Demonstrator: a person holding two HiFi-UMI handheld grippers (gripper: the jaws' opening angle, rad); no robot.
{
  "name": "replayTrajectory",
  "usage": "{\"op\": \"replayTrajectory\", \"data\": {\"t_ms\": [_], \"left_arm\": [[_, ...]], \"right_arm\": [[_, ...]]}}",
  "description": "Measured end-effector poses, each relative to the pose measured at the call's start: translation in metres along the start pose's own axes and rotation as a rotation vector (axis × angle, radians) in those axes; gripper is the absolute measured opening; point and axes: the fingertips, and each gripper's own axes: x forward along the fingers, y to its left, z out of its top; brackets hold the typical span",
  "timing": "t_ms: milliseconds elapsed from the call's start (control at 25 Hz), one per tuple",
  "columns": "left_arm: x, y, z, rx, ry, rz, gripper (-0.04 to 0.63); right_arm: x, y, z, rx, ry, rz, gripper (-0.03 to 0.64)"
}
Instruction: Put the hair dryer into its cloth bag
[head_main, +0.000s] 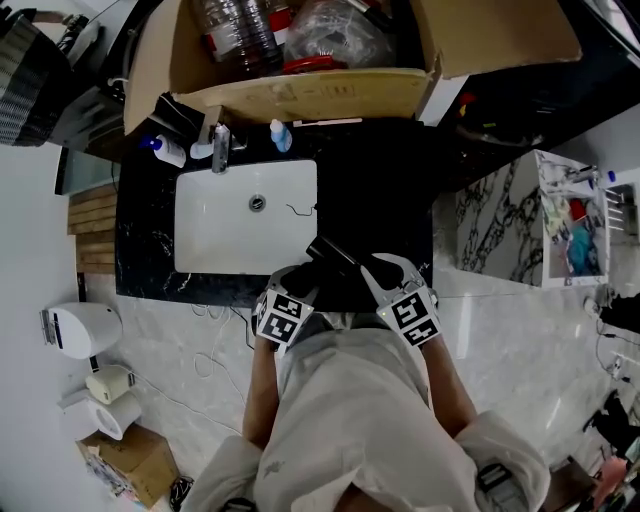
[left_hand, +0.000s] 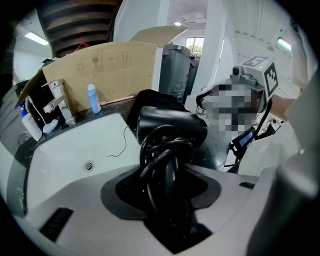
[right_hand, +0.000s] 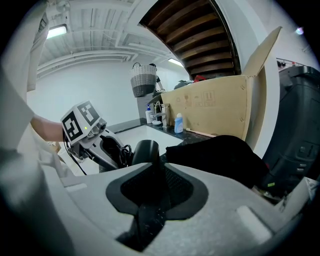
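Note:
The black hair dryer (head_main: 333, 255) hangs over the front edge of the black counter (head_main: 375, 190), its barrel (left_hand: 172, 125) pointing away from me. My left gripper (head_main: 298, 282) is shut on its handle, which has the black cord (left_hand: 160, 150) wound round it. The black cloth bag (right_hand: 220, 155) lies bunched on the counter to the right of the dryer (right_hand: 145, 150). My right gripper (right_hand: 152, 187) is shut on a strip of the bag's cloth. In the head view the right gripper (head_main: 388, 272) sits close beside the dryer, and the bag is hard to tell from the dark counter.
A white sink basin (head_main: 215, 240) with a faucet (head_main: 221, 145) is left of the dryer. Small bottles (head_main: 281, 135) and an open cardboard box (head_main: 300, 95) stand along the back. A marble-patterned unit (head_main: 510, 225) is at the right.

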Motion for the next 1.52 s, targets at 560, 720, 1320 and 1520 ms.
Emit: {"op": "replayTrajectory", "data": {"t_ms": [560,720,1320,1520], "left_arm": [[-0.004,0.009,-0.003,-0.044,0.005,0.052,0.202],[-0.006,0.015,-0.004,-0.038,-0.002,0.051,0.202],[-0.001,0.034,-0.002,0.020,0.016,-0.027,0.202],[0.000,0.038,-0.001,0.032,0.015,-0.046,0.202]], "right_arm": [[0.030,-0.035,-0.013,-0.098,0.061,-0.078,0.061],[0.044,-0.040,-0.014,-0.153,0.091,-0.105,0.060],[0.082,-0.046,-0.026,-0.289,0.289,-0.136,0.061],[0.093,-0.045,-0.036,-0.286,0.358,-0.106,0.061]]}}
